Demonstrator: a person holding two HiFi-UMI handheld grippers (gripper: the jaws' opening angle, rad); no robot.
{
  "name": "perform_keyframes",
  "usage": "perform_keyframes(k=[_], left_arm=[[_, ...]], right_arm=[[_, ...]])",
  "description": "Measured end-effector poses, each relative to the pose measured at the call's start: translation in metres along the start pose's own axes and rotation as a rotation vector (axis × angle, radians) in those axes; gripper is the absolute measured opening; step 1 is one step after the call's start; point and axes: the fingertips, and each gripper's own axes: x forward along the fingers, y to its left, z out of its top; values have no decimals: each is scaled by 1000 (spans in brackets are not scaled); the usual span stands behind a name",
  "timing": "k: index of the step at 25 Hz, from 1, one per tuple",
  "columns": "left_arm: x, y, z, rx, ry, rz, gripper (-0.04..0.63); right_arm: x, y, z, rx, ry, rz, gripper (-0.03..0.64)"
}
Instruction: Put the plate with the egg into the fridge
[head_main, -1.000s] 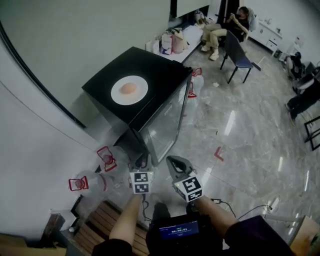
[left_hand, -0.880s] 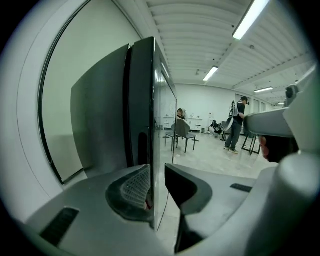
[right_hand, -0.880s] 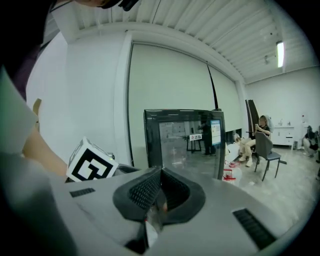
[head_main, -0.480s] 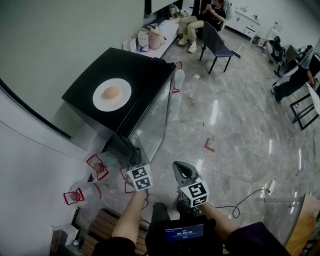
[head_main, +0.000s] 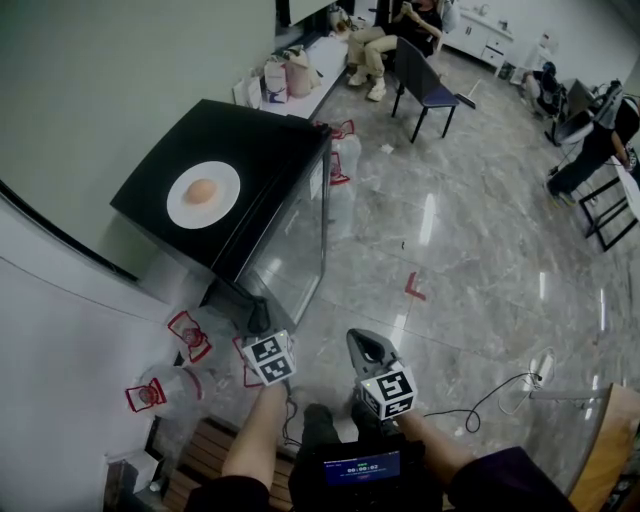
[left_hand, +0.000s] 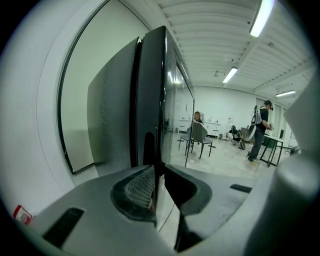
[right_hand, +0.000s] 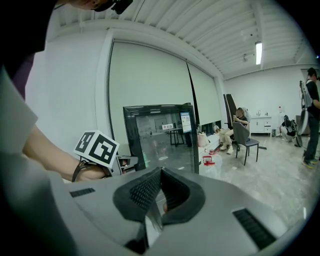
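One egg (head_main: 201, 190), plate (head_main: 226, 178), fridge (head_main: 272, 150) each, left hand-held gripper (left_hand: 156, 169), right hand-held gripper (right_hand: 160, 173), both clenched

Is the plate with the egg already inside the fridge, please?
No, the plate with the egg on it rests on the black top of the fridge in the head view.

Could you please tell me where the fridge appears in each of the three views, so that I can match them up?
Head view: the fridge is at upper left, seen from above.
Left gripper view: the fridge is left of centre, close, seen edge-on.
Right gripper view: the fridge is at centre, glass door facing the camera.
Shared landmark: the chair beyond the fridge, with a seated person.
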Motion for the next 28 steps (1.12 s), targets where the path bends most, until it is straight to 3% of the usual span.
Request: perform_keyframes(k=[6, 10, 18, 23, 28], left_arm=[[-1, 0, -1, -10, 11, 7, 54], [-6, -6, -3, 28, 22, -29, 54], [-35, -99, -20, 82, -7, -114, 41], [-44, -140, -25, 54, -3, -59, 38], [-49, -182, -25, 26, -1, 27, 38]], right_arm=[[-1, 4, 0, 4, -15, 22, 8], [1, 8, 2, 24, -26, 6, 8], [3, -6, 9, -12, -50, -45, 8], [-19, -51, 6, -24, -52, -92, 8], [-35, -108, 3, -24, -49, -78, 8]])
